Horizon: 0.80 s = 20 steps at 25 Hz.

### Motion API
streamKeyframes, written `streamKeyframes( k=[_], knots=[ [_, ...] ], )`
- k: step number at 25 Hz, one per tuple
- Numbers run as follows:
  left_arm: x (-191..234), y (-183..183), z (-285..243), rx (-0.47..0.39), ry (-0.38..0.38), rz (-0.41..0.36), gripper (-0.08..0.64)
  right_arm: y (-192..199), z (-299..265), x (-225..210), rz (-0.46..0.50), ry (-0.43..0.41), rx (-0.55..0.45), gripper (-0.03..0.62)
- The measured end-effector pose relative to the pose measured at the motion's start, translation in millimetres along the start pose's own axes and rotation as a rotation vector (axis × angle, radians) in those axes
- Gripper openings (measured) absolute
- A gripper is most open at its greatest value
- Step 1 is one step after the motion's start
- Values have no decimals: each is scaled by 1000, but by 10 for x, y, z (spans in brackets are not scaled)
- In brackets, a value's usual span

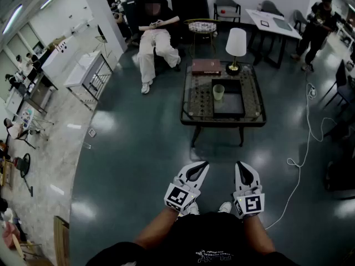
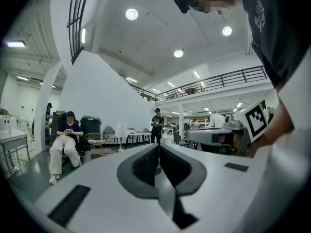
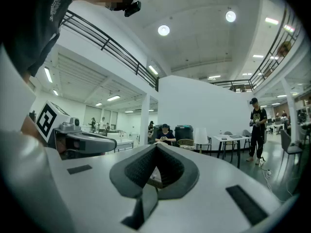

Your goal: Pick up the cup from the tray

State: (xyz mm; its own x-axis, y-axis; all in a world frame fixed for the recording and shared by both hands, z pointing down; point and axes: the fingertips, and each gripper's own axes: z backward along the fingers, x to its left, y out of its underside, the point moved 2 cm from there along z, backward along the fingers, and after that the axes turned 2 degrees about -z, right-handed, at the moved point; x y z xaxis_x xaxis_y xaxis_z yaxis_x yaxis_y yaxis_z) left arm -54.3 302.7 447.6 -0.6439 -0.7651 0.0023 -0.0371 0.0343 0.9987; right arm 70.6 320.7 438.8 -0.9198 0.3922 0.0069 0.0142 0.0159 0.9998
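Both sets of jaws closed, tips meeting, nothing between them: the left gripper and right gripper are both empty, held low and level side by side in front of the person's body. Each gripper view confirms it, with the pads pressed together at the tip and only the room visible beyond. The cup, pale green and upright, stands in the left part of the dark tray. The tray sits on the glass coffee table, well apart from both grippers with open floor between. Also on the table are a white lamp and a brown box behind the tray, neither touching the cup. A seated person is behind the table, a standing person is far right, and a white cable lies on the floor to the right. Progress looks like zero: cup untouched, no approach made. Everything is left: walk up to the table, part one gripper's jaws, close them on the cup and lift it clear of the tray. Either gripper looks usable; the lamp stands near the tray's back right corner, so coming in from the front seems cleaner.
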Motion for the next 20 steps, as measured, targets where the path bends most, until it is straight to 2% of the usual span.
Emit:
streamKeyframes(
  k=[13, 20],
  knots=[
    [26, 17, 145, 4, -36, 15, 14, -18, -9, 174, 9, -41, 13, -2],
    [176, 63, 283, -8, -28, 13, 14, -59, -81, 422, 1, -63, -25, -2]
  ],
)
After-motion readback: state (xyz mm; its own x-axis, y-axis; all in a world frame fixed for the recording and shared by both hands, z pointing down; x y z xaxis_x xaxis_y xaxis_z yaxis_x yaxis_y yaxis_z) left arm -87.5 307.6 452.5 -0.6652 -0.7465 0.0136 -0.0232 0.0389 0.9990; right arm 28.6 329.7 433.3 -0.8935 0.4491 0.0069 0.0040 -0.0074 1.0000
